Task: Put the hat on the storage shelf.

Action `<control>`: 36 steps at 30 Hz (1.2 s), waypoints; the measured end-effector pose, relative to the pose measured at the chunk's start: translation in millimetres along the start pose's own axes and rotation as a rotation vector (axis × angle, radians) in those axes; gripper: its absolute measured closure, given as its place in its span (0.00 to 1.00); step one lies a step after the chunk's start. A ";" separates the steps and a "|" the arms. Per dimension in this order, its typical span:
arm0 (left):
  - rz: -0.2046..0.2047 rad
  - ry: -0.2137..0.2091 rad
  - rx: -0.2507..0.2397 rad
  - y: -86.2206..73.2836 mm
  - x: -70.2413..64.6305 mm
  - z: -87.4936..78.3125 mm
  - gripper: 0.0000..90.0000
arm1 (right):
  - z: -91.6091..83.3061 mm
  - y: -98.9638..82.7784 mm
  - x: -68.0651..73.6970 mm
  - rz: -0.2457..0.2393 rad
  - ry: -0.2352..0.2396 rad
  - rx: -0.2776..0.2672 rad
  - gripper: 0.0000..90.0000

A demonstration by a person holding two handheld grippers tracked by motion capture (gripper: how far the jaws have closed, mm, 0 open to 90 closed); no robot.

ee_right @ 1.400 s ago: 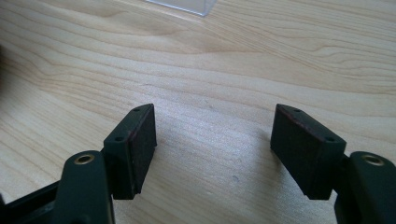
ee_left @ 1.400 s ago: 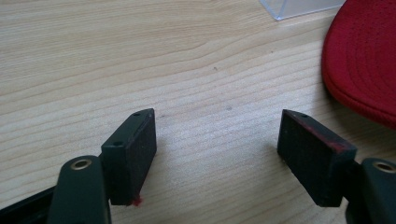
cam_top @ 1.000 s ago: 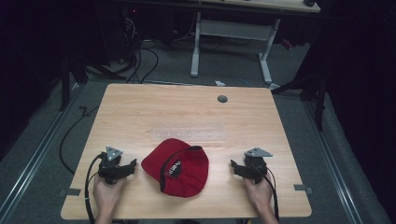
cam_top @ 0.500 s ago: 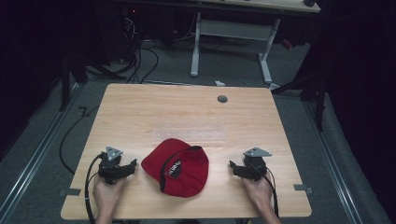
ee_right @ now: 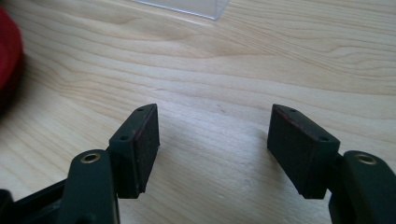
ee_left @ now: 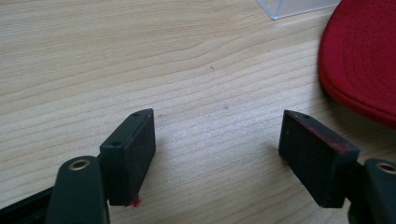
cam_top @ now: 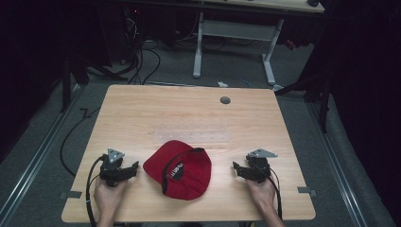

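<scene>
Nothing is seen to have moved since the earlier frames: both grippers rest as before on the wooden table (cam_top: 142,113). Between them the red cap (cam_top: 182,168) lies, somewhat nearer to the left gripper (cam_top: 134,169), its long axis running toward the far left. The jaws of both the left one and the right gripper (cam_top: 235,170) are held apart and empty, each pointed inward at the cap.
</scene>
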State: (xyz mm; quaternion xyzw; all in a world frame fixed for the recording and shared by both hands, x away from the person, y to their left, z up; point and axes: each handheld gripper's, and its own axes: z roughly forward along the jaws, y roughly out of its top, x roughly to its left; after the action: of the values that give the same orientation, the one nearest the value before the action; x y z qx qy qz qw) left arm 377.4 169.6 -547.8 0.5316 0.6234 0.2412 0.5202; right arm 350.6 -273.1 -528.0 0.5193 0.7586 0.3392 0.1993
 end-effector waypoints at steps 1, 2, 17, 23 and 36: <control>0.000 0.000 0.000 0.0 0.0 0.0 0.31 | 0.0 0.0 0.0 0.000 0.000 0.000 0.39; 0.000 0.000 0.000 0.0 0.0 0.0 0.31 | -0.5 0.4 1.3 -0.002 0.008 -0.005 0.39; 0.001 0.000 0.001 -0.1 0.0 0.0 0.30 | -1.8 9.3 20.5 0.010 0.149 -0.090 0.37; 0.001 0.000 0.001 -0.1 -0.1 0.0 0.30 | -5.6 22.1 30.0 -0.009 0.212 -0.123 0.36; 0.000 -0.002 0.002 -0.1 -0.1 0.0 0.30 | 4.4 48.5 53.4 -0.071 0.297 -0.103 0.36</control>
State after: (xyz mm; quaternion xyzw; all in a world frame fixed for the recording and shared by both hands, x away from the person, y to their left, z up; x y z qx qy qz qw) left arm 377.3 169.6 -547.8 0.5323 0.6231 0.2403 0.5202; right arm 364.8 -211.3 -493.3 0.4255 0.7793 0.4432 0.1233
